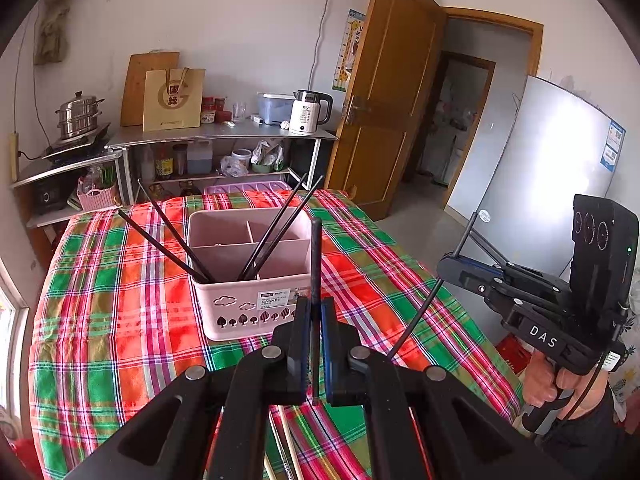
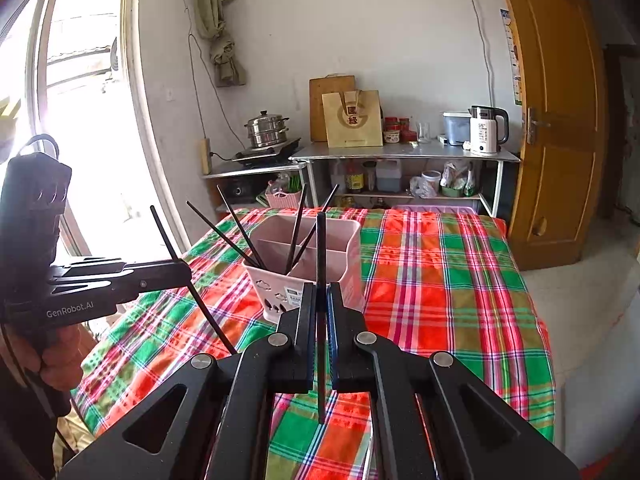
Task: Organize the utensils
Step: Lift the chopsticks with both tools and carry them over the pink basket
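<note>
Plaid tablecloth (image 1: 120,300), pink basket (image 1: 248,312) holding four chopsticks; near it, left gripper (image 1: 316,308) and right gripper (image 2: 320,292) each clamp one black chopstick (image 1: 316,256) upright.

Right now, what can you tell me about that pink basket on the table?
The pink plastic utensil basket stands upright on the red-and-green plaid tablecloth. Inner walls divide it into compartments. Its front has cloud and tree cut-outs and a white label. Four black chopsticks lean out of the near compartment, two to each side.
</note>
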Available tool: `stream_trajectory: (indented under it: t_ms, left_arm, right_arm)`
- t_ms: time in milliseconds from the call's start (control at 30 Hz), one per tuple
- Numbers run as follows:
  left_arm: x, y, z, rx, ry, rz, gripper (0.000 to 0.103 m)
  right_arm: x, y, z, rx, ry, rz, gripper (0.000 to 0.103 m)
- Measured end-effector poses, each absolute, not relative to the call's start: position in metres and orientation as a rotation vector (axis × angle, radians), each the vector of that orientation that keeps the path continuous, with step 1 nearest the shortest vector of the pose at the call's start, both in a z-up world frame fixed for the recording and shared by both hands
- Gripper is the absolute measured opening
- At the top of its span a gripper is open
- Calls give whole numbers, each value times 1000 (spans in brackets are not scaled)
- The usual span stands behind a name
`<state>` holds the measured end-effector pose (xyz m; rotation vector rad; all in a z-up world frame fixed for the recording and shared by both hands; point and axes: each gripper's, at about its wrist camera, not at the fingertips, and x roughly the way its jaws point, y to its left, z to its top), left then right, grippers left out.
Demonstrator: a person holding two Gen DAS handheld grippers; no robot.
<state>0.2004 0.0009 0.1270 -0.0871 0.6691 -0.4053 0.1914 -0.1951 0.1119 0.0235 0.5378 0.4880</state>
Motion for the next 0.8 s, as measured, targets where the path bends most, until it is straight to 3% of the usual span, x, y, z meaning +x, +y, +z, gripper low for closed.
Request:
stream_trajectory:
  t_ms: [800]
  left_arm:
    - [260,70,228,-119,507,-293,4]
  right_arm:
    - [242,-141,186,72,342,574,5]
